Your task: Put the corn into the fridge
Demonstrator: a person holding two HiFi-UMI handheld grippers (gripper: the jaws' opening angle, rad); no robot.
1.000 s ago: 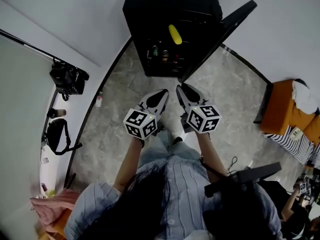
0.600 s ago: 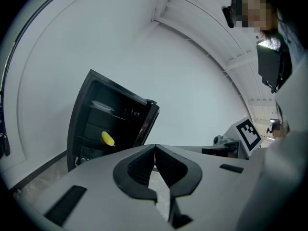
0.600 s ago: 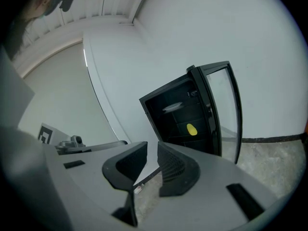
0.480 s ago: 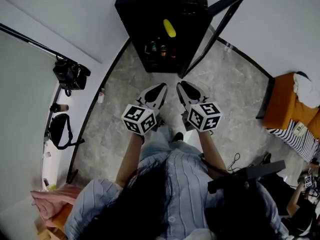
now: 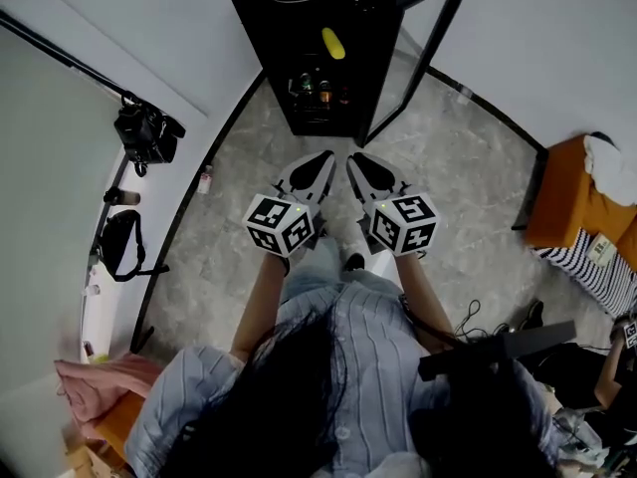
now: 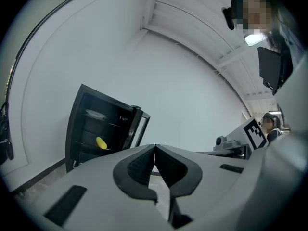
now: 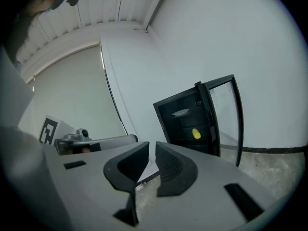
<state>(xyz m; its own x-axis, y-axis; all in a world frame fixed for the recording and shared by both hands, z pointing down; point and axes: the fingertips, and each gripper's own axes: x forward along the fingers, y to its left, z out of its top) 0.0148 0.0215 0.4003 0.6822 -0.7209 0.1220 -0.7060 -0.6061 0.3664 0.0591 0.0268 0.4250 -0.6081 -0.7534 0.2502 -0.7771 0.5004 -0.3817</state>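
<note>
smooth yellow corn (image 5: 333, 43) lies inside the boxy black fridge (image 5: 299, 3), glass door (image 5: 423, 48) open — left gripper (image 6: 154, 147) clenched, empty; right gripper (image 7: 151, 146) closing on nothing.

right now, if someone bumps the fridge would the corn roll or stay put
The corn looks like a rounded cob lying on its side in the fridge, so a nudge would probably roll it. Its straight, even shape suggests it is stiff, not floppy.
</note>
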